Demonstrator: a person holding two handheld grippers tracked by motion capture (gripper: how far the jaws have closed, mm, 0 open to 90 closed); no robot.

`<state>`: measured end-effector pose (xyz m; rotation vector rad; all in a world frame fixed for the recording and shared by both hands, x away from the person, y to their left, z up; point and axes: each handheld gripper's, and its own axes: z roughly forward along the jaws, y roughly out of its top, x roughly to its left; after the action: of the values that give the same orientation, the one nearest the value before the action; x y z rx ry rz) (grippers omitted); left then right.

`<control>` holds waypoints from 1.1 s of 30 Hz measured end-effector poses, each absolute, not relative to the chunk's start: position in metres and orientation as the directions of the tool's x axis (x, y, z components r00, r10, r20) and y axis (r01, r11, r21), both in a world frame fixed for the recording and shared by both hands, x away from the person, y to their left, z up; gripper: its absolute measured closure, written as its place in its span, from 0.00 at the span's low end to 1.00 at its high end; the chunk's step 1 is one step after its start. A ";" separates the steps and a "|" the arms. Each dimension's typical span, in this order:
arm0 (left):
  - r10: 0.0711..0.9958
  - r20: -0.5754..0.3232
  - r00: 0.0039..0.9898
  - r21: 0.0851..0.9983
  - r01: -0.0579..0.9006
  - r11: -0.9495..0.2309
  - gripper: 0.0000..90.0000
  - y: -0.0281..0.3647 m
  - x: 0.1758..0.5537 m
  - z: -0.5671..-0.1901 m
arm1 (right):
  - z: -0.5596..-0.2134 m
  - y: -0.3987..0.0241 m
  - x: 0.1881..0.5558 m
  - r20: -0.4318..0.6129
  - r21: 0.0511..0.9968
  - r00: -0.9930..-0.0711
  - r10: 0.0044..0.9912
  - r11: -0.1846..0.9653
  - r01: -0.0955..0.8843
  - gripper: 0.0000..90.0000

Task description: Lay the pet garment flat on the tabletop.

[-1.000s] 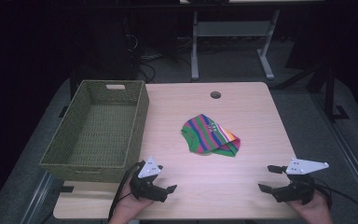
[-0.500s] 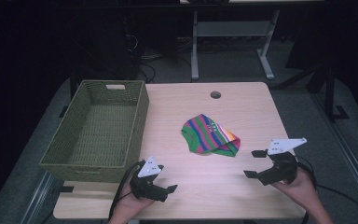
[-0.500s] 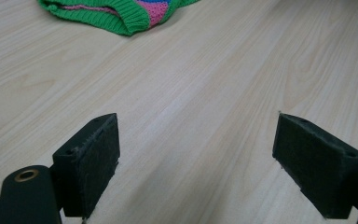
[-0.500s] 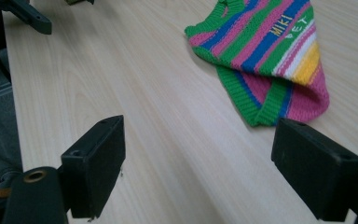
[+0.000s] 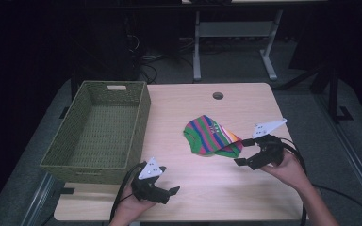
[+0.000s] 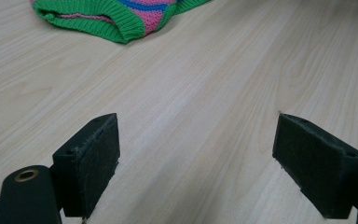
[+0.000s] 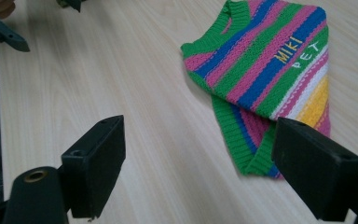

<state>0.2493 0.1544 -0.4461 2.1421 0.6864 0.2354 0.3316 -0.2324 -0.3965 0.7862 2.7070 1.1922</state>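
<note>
Now: jaws wide at the sweater

Right gripper hovers spread wide, empty, just beside the striped sweater's hem on the surface. Left gripper gapes too, gripping nothing, well apart from it.

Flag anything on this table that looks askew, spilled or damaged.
Nothing stands out as damaged or spilled. The striped knit sweater lies folded, at a slant to the table edges. The wicker basket sits upright at the left.
</note>
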 end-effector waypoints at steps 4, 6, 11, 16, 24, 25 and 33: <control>0.550 -0.068 0.832 0.784 0.386 -0.487 0.16 0.155 0.249 -0.445 | -0.394 -0.227 0.342 0.133 0.701 -0.868 0.478 0.574 0.424 0.19; 0.550 -0.070 0.832 0.782 0.388 -0.487 0.16 0.155 0.249 -0.445 | -0.393 -0.223 0.349 0.135 0.690 -0.868 0.477 0.584 0.428 0.19; 0.546 -0.073 0.834 0.782 0.388 -0.488 0.16 0.154 0.250 -0.445 | -0.392 -0.211 0.370 0.150 0.667 -0.866 0.476 0.598 0.444 0.19; 0.543 -0.069 0.837 0.781 0.384 -0.493 0.16 0.154 0.250 -0.445 | -0.392 -0.204 0.385 0.157 0.655 -0.865 0.477 0.605 0.452 0.19; 0.544 -0.074 0.836 0.784 0.386 -0.486 0.16 0.155 0.250 -0.444 | -0.392 -0.189 0.404 0.157 0.626 -0.863 0.480 0.628 0.462 0.19; 0.544 -0.074 0.836 0.785 0.386 -0.486 0.16 0.155 0.250 -0.444 | -0.392 -0.187 0.406 0.161 0.628 -0.863 0.480 0.625 0.464 0.19; 0.537 -0.076 0.840 0.785 0.382 -0.488 0.16 0.153 0.249 -0.444 | -0.396 -0.173 0.425 0.171 0.601 -0.854 0.491 0.635 0.485 0.19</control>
<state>0.2489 0.1531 -0.4442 2.1407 0.6688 0.2244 0.4246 -0.1733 -0.3960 0.8457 2.8322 1.0374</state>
